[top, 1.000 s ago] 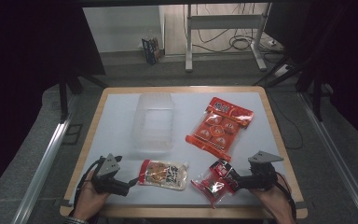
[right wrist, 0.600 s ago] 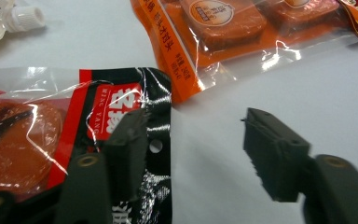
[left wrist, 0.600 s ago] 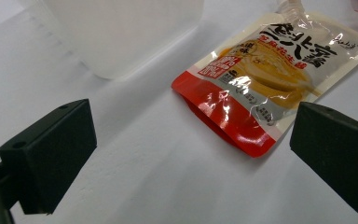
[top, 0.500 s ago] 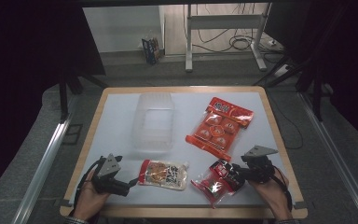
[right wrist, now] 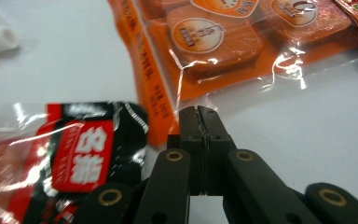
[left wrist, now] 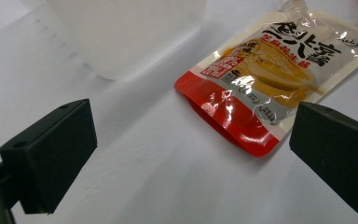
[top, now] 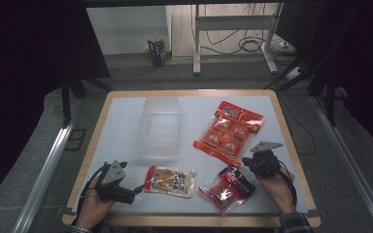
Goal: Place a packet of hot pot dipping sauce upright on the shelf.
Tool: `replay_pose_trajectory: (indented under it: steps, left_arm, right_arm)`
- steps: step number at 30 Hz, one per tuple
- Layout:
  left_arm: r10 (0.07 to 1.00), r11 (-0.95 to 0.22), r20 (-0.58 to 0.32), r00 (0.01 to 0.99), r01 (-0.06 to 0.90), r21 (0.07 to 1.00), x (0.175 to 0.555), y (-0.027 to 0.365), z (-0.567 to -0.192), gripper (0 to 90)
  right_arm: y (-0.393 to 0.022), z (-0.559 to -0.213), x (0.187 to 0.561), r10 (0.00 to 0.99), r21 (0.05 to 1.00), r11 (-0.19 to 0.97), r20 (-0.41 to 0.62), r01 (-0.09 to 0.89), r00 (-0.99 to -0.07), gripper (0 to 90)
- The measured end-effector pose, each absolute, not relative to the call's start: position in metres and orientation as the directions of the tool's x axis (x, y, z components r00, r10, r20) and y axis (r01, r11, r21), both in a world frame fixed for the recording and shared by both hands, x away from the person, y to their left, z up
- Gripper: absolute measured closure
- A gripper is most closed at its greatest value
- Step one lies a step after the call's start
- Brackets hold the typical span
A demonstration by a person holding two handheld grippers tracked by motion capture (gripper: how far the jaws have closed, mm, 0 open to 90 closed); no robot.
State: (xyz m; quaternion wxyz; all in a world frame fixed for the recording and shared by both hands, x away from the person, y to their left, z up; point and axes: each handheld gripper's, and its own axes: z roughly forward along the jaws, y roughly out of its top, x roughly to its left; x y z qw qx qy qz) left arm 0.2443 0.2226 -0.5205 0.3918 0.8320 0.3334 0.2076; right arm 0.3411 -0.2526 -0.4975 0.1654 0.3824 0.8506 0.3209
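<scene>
The right gripper [top: 249,164] has been shifted up the table, away from the crinkled red-and-black plastic snack packet [top: 227,187] toward the orange multi-pack of sealed cakes [top: 228,130]; its jaws have just been closed, nothing between them.

A clear pouch [top: 170,181] with a red end and black lettering lies near-left. The near packet [top: 227,187] is red and black. The far-right pack [top: 228,131] is orange. The tub [top: 159,127] is translucent white.

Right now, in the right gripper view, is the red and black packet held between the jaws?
No: the right gripper has its jaws closed together on nothing, and the red and black packet lies beside them on the table.
</scene>
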Motion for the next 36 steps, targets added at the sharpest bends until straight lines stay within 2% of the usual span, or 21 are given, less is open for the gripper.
replay_pose_trajectory:
  steps: [10, 17, 31, 36]
  left_arm:
    - [0.719, -0.472, 0.09, 0.689, 0.39, 0.79, 0.244, 0.223, -0.52, 0.7]
    - [0.718, -0.475, 0.09, 0.69, 0.392, 0.788, 0.245, 0.222, -0.521, 0.7]
    - [0.714, -0.489, 0.102, 0.693, 0.39, 0.78, 0.245, 0.222, -0.521, 0.8]
    - [0.714, -0.493, 0.106, 0.693, 0.389, 0.778, 0.245, 0.222, -0.521, 0.9]
  right_arm:
    - [-0.246, -0.515, 0.369, 0.762, 0.637, 0.508, -0.017, 0.58, -0.648, 88.4]
    - [-0.244, -0.518, 0.374, 0.75, 0.652, 0.476, 0.049, 0.59, -0.659, 88.5]
    - [-0.208, -0.519, 0.378, 0.684, 0.651, 0.522, 0.067, 0.552, -0.726, 88.5]
    - [-0.182, -0.52, 0.382, 0.649, 0.652, 0.543, 0.075, 0.529, -0.757, 88.5]
